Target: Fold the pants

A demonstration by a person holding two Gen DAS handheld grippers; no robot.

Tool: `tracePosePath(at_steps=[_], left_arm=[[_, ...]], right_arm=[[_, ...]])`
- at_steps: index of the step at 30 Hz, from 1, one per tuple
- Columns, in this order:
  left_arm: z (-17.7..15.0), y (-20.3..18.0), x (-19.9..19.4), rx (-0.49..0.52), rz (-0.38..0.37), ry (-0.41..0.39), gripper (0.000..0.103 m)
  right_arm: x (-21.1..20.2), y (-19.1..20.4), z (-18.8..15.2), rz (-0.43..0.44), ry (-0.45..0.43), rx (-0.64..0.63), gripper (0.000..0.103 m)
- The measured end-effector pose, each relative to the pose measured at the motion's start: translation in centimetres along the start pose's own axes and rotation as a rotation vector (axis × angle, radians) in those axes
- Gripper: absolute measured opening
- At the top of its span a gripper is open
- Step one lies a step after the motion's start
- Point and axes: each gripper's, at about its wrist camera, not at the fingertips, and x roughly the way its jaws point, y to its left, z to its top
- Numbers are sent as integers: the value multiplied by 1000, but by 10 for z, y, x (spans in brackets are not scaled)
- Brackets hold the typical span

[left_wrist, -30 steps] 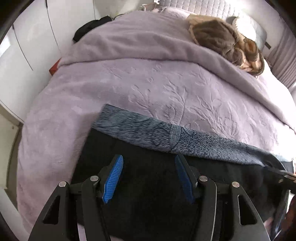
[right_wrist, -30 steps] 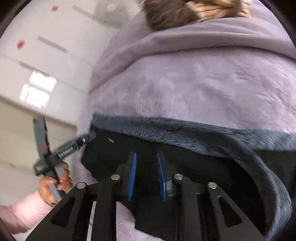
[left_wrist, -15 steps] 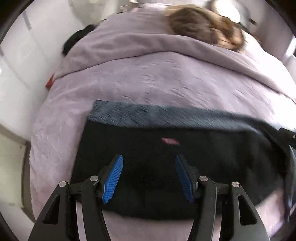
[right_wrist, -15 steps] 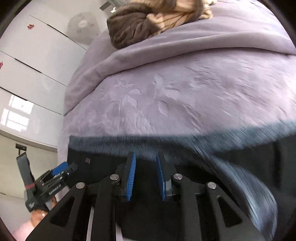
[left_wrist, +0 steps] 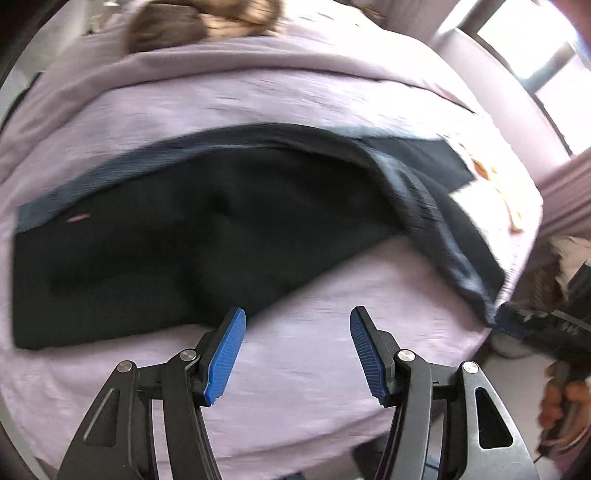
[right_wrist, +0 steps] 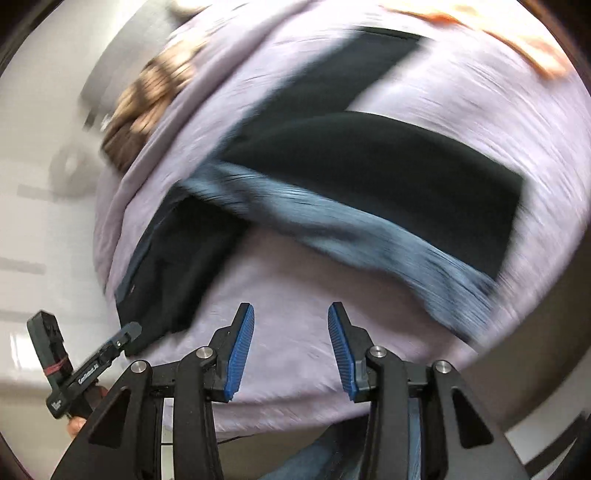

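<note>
Black pants [left_wrist: 155,236] with a blue-grey fleece lining lie spread on the lilac bed cover [left_wrist: 314,369]. One leg runs toward the bed's right edge with its lining [left_wrist: 436,229] turned out. In the right wrist view the pants [right_wrist: 388,162] form a V, the lining band [right_wrist: 351,229] across the middle. My left gripper [left_wrist: 295,350] is open and empty, above bare cover just short of the pants. My right gripper [right_wrist: 291,347] is open and empty, also over bare cover. Both views are blurred.
A brown and tan blanket [left_wrist: 199,18] lies at the head of the bed. The bed's right edge drops to the floor [left_wrist: 517,347]. White wardrobe doors [right_wrist: 44,155] stand beside the bed. The other gripper's handle [right_wrist: 74,373] shows at the lower left.
Both grippers have pulled back off the pants and swung right. The right gripper has opened from a narrow gap to wide. The pants' leg now shows more lining.
</note>
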Motion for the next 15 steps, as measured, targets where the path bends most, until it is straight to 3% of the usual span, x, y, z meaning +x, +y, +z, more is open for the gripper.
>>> tracePosePath(at_steps=[6,15], left_arm=[[27,-61,49,-29,-99,70,60],[63,-102,117,-57,-81,137,60]], right_arm=[[-22,-82,-4,73,-16,199,46],[-4,-138,38,112,-13,259,47]])
